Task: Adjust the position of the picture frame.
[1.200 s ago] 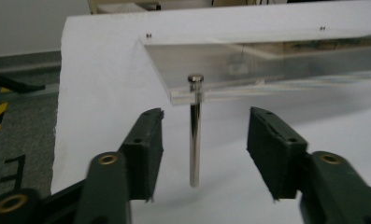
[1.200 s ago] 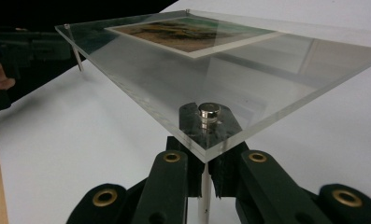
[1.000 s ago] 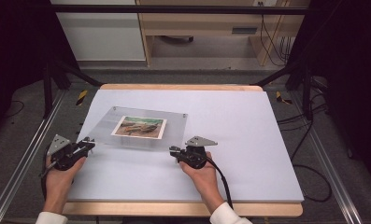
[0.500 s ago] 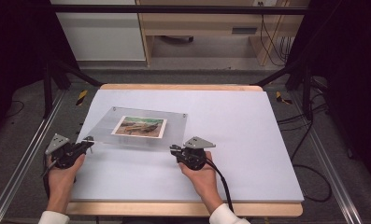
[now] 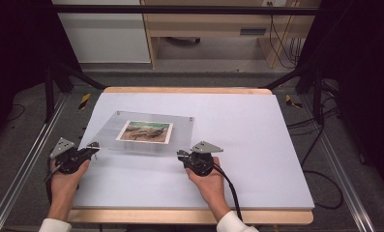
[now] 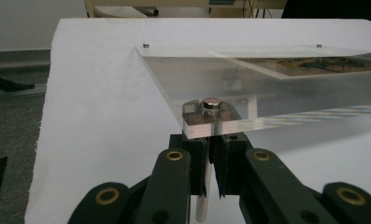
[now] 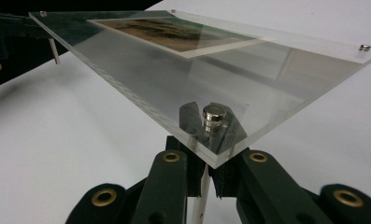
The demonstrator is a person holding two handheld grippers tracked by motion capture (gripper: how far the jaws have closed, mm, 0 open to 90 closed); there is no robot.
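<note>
A clear acrylic photo frame [image 5: 143,133] with a landscape print [image 5: 145,131] inside sits on the white worktop [image 5: 257,145], its near edge raised. The left gripper [image 5: 89,150] has its jaws clamped on the pin under the frame's near-left corner (a metal stud [image 6: 211,103] caps it), while the right gripper [image 5: 182,155] clamps the near-right corner pin likewise.

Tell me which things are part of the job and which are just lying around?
Part of the job:
- clear acrylic photo frame, near edge tilted up
- photo inside it
- left gripper on the frame's near-left corner post
- right gripper on the near-right corner post
- white table mat

Just lying about:
- cables on the floor
- wooden furniture behind the table
</note>
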